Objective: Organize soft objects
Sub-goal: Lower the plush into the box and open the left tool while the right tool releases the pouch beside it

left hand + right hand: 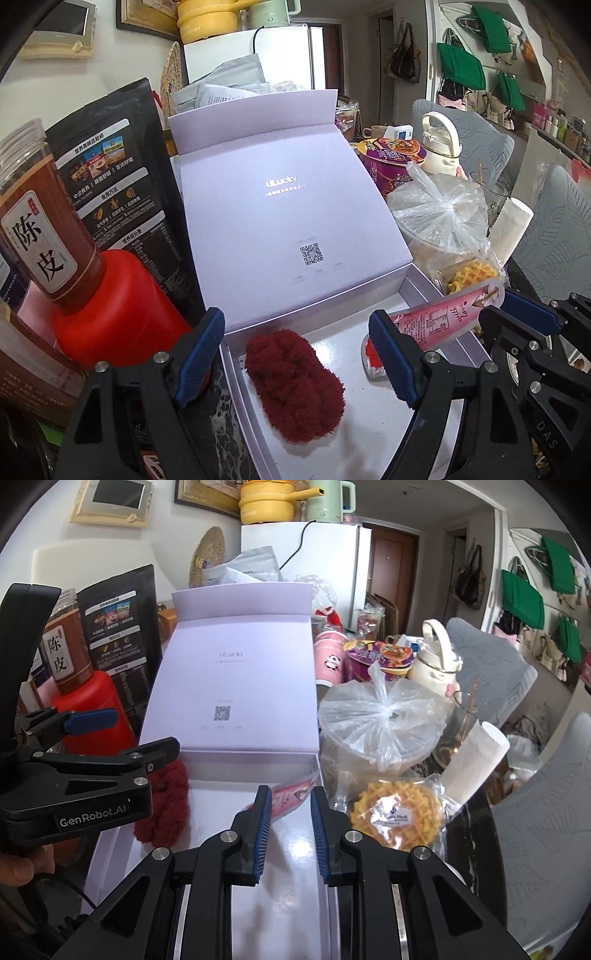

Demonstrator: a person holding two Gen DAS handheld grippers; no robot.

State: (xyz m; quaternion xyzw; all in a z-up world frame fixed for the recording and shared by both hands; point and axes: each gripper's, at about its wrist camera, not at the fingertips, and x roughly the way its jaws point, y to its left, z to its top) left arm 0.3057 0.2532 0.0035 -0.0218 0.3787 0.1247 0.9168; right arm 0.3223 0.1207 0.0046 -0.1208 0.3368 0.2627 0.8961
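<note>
Nearest my left tool (297, 354), spread and empty, lies the red fuzzy pad (293, 384) inside the open lilac box (295, 206). My right tool (291, 830), slightly parted, grips nothing; pink packet (291, 795) rests just beyond.

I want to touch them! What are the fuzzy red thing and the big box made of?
Fuzzy dark-red oblong pad: probably plush yarn or chenille; shaggy, matte fibres. Pale lilac lidded box: likely smooth stiff cardboard; crisp folds, faint sheen.
</note>
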